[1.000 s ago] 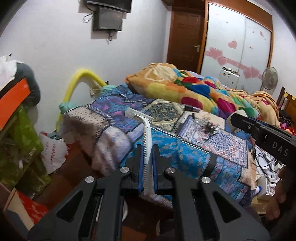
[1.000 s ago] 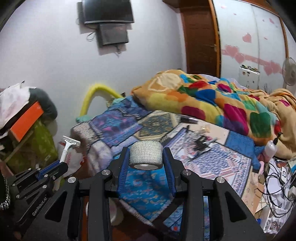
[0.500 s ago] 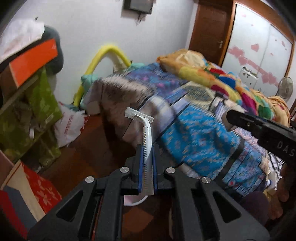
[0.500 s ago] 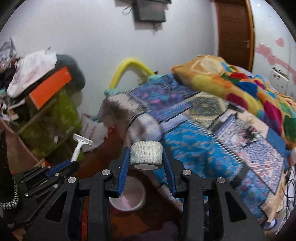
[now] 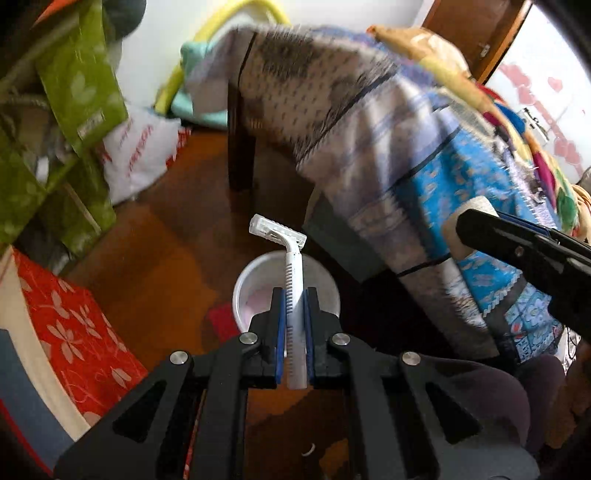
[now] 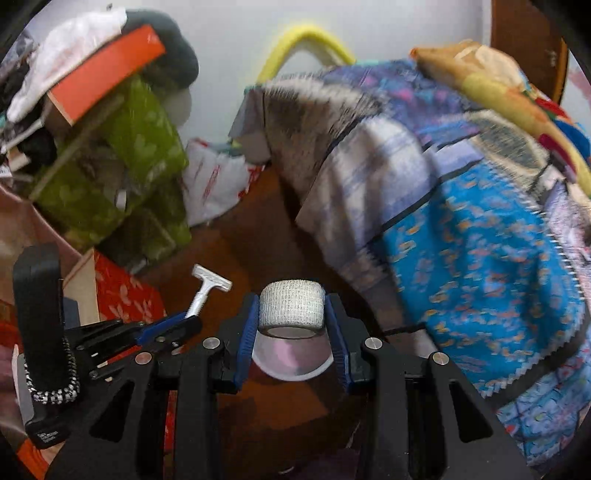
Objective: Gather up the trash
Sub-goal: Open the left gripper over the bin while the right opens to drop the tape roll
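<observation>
The floor (image 5: pixel 159 236) is dark reddish-brown polished wood, and on it, just beside the bed, stands a round white plastic bowl-like bin (image 5: pixel 243 288) with a pinkish inside. The left gripper (image 5: pixel 294 306) points steeply down over it, its jaws pressed on the ribbed handle of a white disposable plastic razor (image 5: pixel 293 280), whose blade head sticks out past the fingertips above the bin's far rim. In the right wrist view the right gripper (image 6: pixel 291 317) pinches a roll of white woven gauze tape (image 6: pixel 291 304) by its two flat ends, the roll lying crosswise between the blue pads, with the bin's rim showing directly below it. The left gripper and its razor show at the left of that view, close beside the roll.

The bed (image 5: pixel 424 155) fills the right side of both views, draped with a patchwork cover in blue, lilac and grey-white that hangs down over its dark wooden leg (image 5: pixel 240 147); a bright multicoloured blanket (image 6: pixel 498 85) lies bunched further up. Against the plain white wall (image 6: pixel 229 33) leans a yellow foam tube (image 6: pixel 306 40) bent into an arch. To the left, green leaf-patterned bags (image 6: pixel 140 147) are piled under an orange box (image 6: pixel 103 70) and a white cloth, with a white printed plastic bag (image 5: pixel 140 151) on the floor below them. A red box with a white flower print (image 5: pixel 74 332) sits nearest the camera.
</observation>
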